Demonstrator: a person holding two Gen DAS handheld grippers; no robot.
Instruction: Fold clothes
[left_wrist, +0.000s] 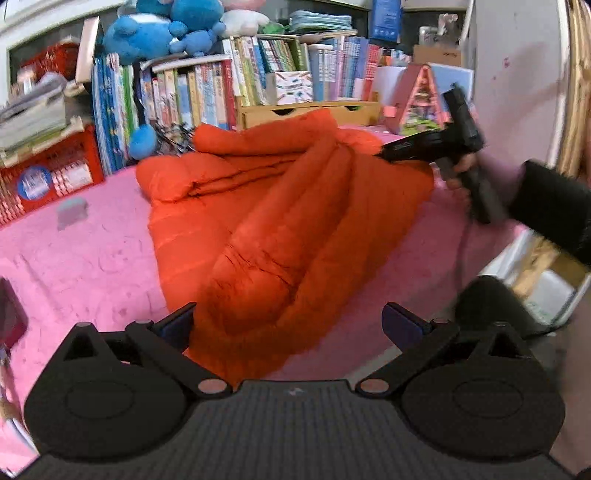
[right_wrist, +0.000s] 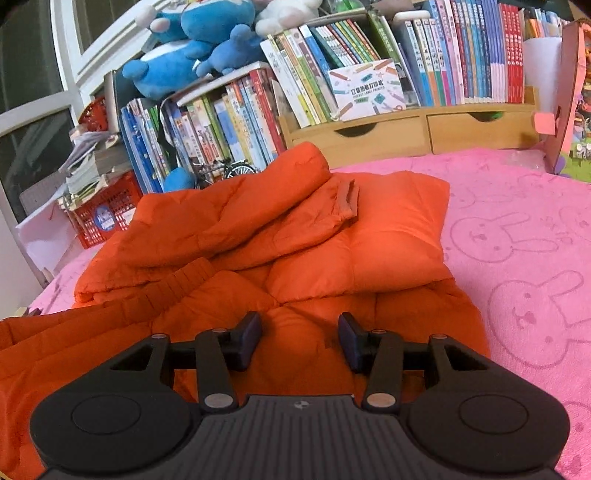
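Note:
An orange puffer jacket (left_wrist: 280, 206) lies partly folded on a pink blanket (left_wrist: 85, 258), with its sleeves laid over the body. My left gripper (left_wrist: 290, 323) hangs open above the jacket's near edge, nothing between its fingers. A person's hand holds the right gripper (left_wrist: 384, 153) at the jacket's far right corner in the left wrist view. In the right wrist view the right gripper (right_wrist: 300, 338) is open just over the orange jacket (right_wrist: 295, 236), empty. A sleeve cuff (right_wrist: 349, 199) rests on top of the fold.
Rows of books (right_wrist: 406, 66) and a wooden drawer unit (right_wrist: 424, 133) line the far side. Blue plush toys (left_wrist: 162, 29) sit on top. A red crate (left_wrist: 48, 173) stands at the left. The pink blanket with rabbit prints (right_wrist: 524, 258) spreads to the right of the jacket.

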